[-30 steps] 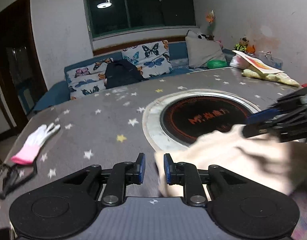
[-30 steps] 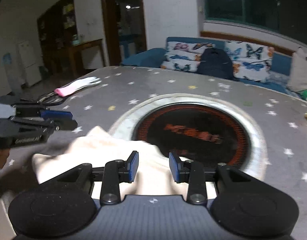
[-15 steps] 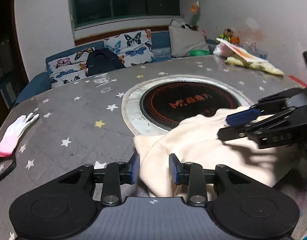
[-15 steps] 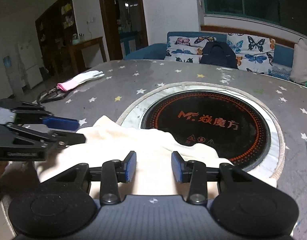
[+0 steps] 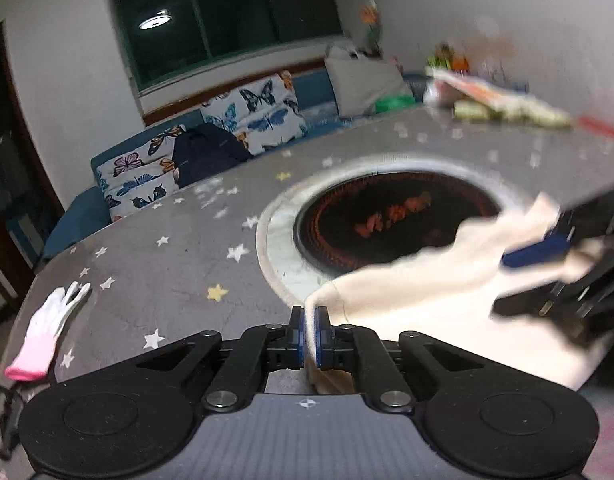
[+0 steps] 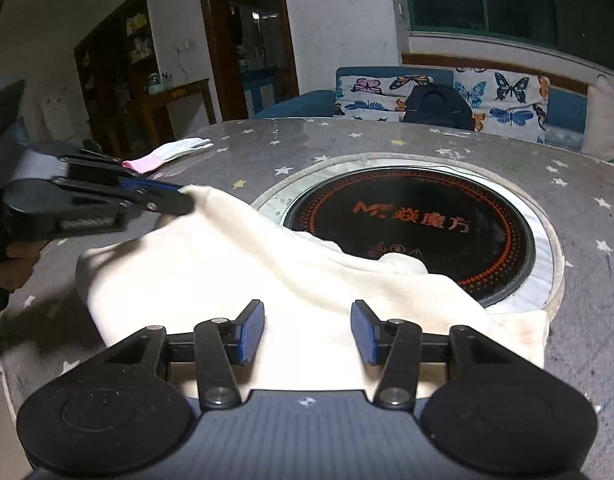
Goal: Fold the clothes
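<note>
Cream-coloured soft fleece garment (image 6: 243, 280) is lying crumpled on the grey star-patterned counter (image 6: 387, 136), directly ahead of and beneath both grippers, with its far edge spilling onto the round black cooktop (image 6: 427, 220) set into the counter.

In the left wrist view, the left gripper (image 5: 310, 330) is pinching shut on a raised corner of the garment, its blue pads pressing a thin fold of cloth between them. In the right wrist view the same gripper is showing at the far left, its tips gripping that corner slightly above the counter, with part of a person's hand (image 6: 15, 264) holding it from behind.

The right gripper (image 6: 307, 332) is hovering just above the near part of the garment, its jaws opening, blue pads standing apart with cloth below them but not pressed between them.

To the left of the left gripper, a white glove with a pink cuff (image 5: 47, 332) is lying near the counter edge. Beyond the counter, a blue sofa with butterfly-print cushions (image 6: 447, 92) is standing against the wall, a dark bag (image 6: 435, 108) resting on it.
</note>
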The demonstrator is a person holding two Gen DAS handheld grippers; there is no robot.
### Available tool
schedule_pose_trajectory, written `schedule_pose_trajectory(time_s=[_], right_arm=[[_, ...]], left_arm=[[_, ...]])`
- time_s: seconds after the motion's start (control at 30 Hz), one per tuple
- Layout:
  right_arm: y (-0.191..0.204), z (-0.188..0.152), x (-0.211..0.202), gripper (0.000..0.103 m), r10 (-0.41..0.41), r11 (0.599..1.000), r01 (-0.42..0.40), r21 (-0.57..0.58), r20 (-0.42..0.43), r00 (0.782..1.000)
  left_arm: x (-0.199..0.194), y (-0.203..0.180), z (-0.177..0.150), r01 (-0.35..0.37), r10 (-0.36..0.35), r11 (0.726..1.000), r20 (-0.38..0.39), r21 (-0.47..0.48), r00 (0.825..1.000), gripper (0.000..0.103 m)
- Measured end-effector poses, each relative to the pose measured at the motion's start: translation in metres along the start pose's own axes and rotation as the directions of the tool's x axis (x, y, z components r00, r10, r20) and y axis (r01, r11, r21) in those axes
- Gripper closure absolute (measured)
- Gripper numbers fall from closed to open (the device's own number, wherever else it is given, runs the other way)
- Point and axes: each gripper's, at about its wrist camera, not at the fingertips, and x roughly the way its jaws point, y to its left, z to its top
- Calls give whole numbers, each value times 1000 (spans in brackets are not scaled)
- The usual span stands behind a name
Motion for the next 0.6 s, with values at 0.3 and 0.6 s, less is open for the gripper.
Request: schedule_pose_trajectory(time_s=[0.3, 0.6], right_arm=[[6, 4, -4, 48, -21, 999, 21, -41, -3, 1000], [68, 23, 2, 48, 109, 974, -101, -202, 26, 994]], left_arm=[[-5, 19, -12, -73, 73, 997, -5, -30, 997, 71], [-45, 55, -8, -11, 23, 976, 54, -219, 998, 71]])
